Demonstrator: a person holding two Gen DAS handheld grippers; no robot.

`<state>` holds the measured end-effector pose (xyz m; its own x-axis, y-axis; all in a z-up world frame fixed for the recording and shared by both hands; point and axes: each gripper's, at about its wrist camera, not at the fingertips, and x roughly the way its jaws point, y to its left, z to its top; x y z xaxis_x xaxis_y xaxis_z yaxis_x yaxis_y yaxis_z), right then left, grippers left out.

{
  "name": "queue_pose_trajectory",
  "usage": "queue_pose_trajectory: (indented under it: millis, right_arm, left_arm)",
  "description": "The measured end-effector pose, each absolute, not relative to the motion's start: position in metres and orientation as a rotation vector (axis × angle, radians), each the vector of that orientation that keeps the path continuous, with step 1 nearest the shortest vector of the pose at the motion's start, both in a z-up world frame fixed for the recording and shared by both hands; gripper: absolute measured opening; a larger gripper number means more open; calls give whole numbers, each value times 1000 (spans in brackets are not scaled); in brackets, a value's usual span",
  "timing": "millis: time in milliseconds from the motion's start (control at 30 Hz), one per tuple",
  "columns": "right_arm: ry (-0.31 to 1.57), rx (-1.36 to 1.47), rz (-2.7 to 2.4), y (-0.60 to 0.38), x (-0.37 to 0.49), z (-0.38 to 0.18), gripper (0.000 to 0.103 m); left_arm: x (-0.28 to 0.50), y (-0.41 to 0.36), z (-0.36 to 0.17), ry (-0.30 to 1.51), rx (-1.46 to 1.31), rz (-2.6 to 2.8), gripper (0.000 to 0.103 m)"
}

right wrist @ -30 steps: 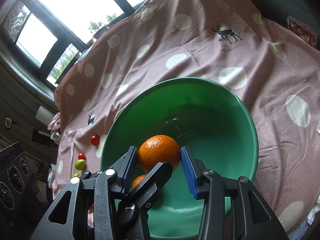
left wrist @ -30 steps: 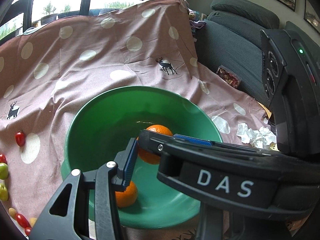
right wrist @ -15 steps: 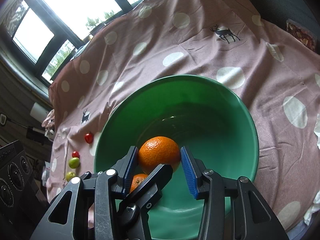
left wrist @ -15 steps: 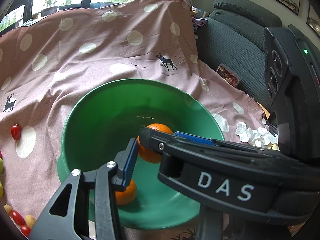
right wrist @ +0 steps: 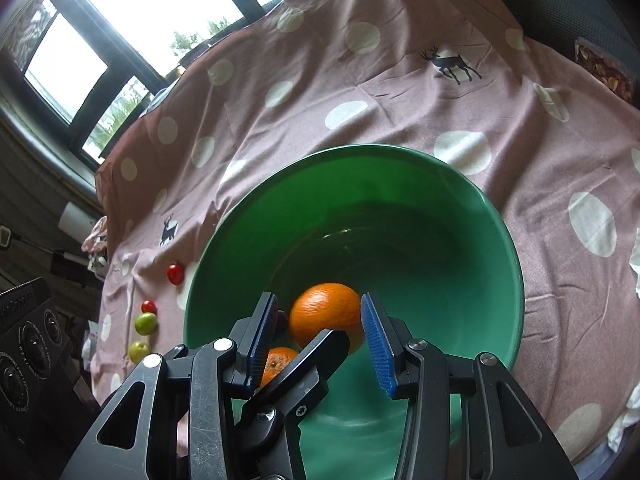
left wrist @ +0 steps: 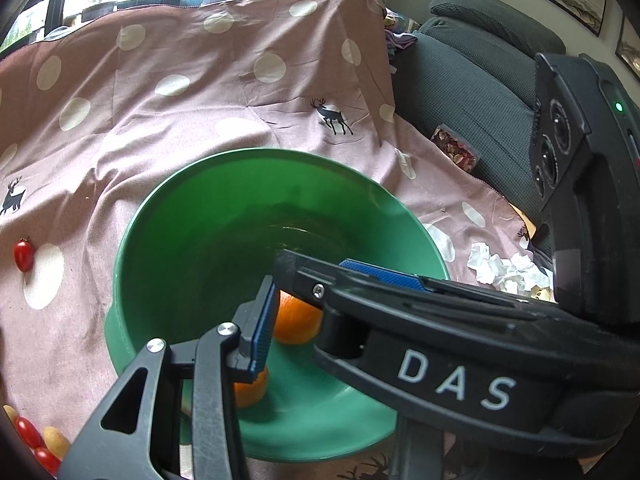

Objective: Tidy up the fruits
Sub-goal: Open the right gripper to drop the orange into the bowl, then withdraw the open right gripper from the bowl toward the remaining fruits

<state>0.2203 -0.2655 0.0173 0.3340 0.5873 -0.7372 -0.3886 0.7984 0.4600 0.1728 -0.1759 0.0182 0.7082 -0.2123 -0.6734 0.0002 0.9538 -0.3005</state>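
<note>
While both grippers reach into the green bowl (right wrist: 400, 152) from its near rim, two oranges sit inside it: the larger orange (right wrist: 326, 312) on the floor toward the near-left wall, and the second orange (right wrist: 280, 364) right against the near wall, partly hidden by fingers. Right gripper (right wrist: 320, 320) has its jaws spread to either side of the larger orange. There's a clear gap at the left blue pad, the right pad looks at or just off the peel, so no real pinch. Left gripper (left wrist: 316, 308) crosses under the right one. Only one of its fingers (left wrist: 262, 328) shows in its own view, the other is hidden behind the right gripper's body. Its jaws have just been closing, and the larger orange lies just beside the visible pad, but can't tell whether it's between the jaws or whether they've met. Bowl sits on a pink spotted cloth (left wrist: 180, 128). Left of the bowl on the cloth are red cherry tomatoes (right wrist: 175, 274) and green ones (right wrist: 145, 323), apart from it. A crumpled tissue (left wrist: 500, 268) is to the right of the bowl, and a grey sofa (left wrist: 460, 80) is beyond it on that side.
</note>
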Motion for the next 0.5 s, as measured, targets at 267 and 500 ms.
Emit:
queue_pose_trajectory:
  millis: [267,500]
  right_arm:
    - [1054,184,616,-263,220,16,45]
    - [1041,198,621,-263,218,20,45]
  left_arm:
    - [174,-175,16,789,-297,-116,35]
    - [170,-173,19,773,-306,-112,37]
